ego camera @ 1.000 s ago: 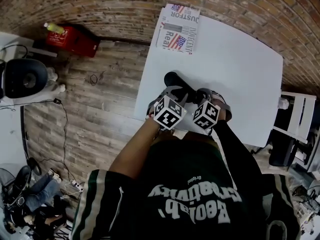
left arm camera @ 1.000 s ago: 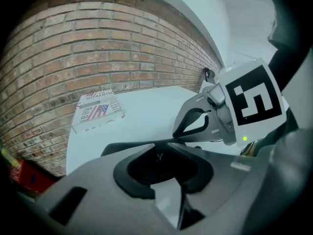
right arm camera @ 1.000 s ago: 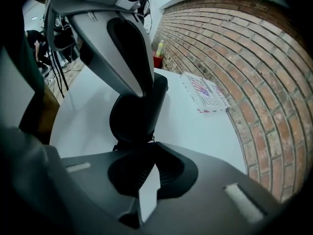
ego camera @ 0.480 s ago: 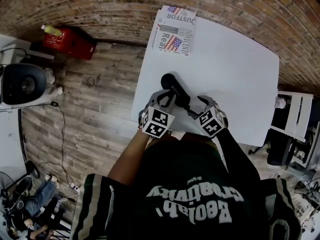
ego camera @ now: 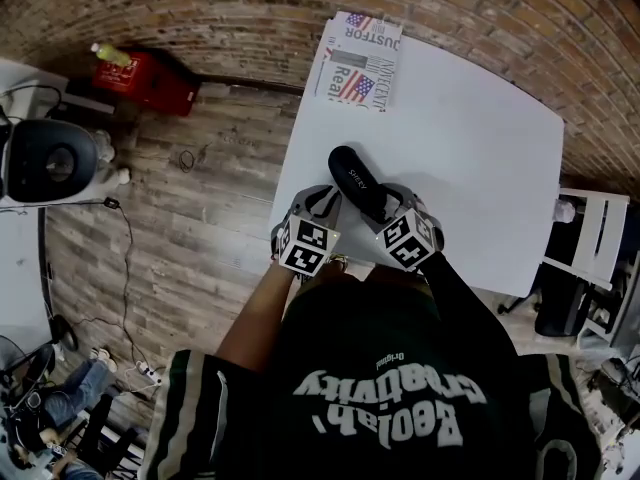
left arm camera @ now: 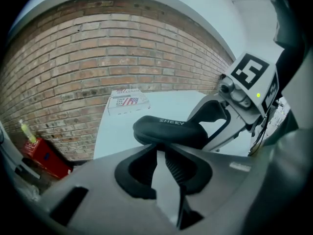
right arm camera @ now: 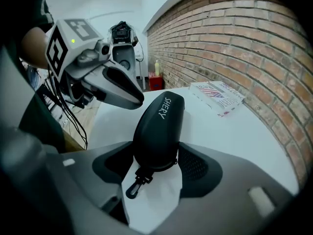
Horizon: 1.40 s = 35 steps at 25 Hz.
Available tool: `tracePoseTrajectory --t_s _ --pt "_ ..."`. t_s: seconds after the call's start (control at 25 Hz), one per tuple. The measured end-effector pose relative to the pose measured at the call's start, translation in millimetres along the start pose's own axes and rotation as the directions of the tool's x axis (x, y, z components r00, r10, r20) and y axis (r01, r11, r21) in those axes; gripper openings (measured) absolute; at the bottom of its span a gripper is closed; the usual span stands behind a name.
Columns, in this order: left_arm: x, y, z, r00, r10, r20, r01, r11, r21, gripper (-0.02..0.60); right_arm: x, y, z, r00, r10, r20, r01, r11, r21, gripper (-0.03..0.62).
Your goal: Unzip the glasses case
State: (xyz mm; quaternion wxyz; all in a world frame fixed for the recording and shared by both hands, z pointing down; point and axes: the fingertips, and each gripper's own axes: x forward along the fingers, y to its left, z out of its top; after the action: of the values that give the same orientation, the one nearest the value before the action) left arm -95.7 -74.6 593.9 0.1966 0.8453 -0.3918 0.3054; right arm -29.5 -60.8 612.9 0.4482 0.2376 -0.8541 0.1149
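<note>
The white table (ego camera: 480,138) carries a folded newspaper (ego camera: 362,58) at its far left corner. The black glasses case (ego camera: 357,180) lies on the table towards the near edge, left of the middle, slanting from far left to near right. The case looks closed in every view, so the unzipping is judged not yet begun, and nothing of its contents can be seen.

The step in hand is judged to be the setting of a grip. The right gripper (right arm camera: 156,148) is spread wide. The near end of the case stands between its pads and does not appear to be pressed by them. The left gripper (left arm camera: 160,151) is drawn nearly together, with only a narrow slit left. Its tips are set at the case's left long side, and whether the seam is nipped there cannot be made out.

A small clip (right arm camera: 137,182) hangs from the near end of the case onto the table, between the right jaws.

For the next move, the case must be steadied by one gripper while the zip pull is found, pinched and drawn along the seam by the other. No pull is clearly shown, and whether the clip belongs to it cannot be told.
</note>
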Motion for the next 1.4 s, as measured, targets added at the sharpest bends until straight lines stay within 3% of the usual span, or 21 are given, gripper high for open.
tracePoseTrajectory --t_s 0.24,0.6,1.04,1.2,1.4 --pt "12.1 -3.5 2.0 1.000 -0.029 -0.004 0.029 0.999 0.023 0.057 -11.1 1.4 5.4 0.984 0.104 0.146 -0.138 0.960 0.245 0.302" --pt "37.7 -19.4 7.4 0.996 -0.084 -0.033 0.087 0.993 0.080 0.051 -12.9 -0.9 7.0 0.985 0.070 0.159 -0.112 0.956 0.271 0.307" --pt "47.4 -24.3 9.3 0.994 -0.102 -0.043 0.106 0.989 0.100 0.043 -35.3 -27.0 15.3 0.976 -0.076 0.203 0.041 0.984 0.171 0.250" --pt "48.1 -24.3 13.0 0.994 -0.103 -0.038 0.106 0.989 0.101 0.041 -47.3 -51.3 16.1 0.958 -0.175 0.229 0.126 0.969 0.213 0.161" --pt "48.4 -23.9 14.3 0.994 -0.104 -0.036 0.107 0.989 0.102 0.041 -49.7 -78.0 9.1 0.946 -0.235 0.223 0.162 0.939 0.303 0.124"
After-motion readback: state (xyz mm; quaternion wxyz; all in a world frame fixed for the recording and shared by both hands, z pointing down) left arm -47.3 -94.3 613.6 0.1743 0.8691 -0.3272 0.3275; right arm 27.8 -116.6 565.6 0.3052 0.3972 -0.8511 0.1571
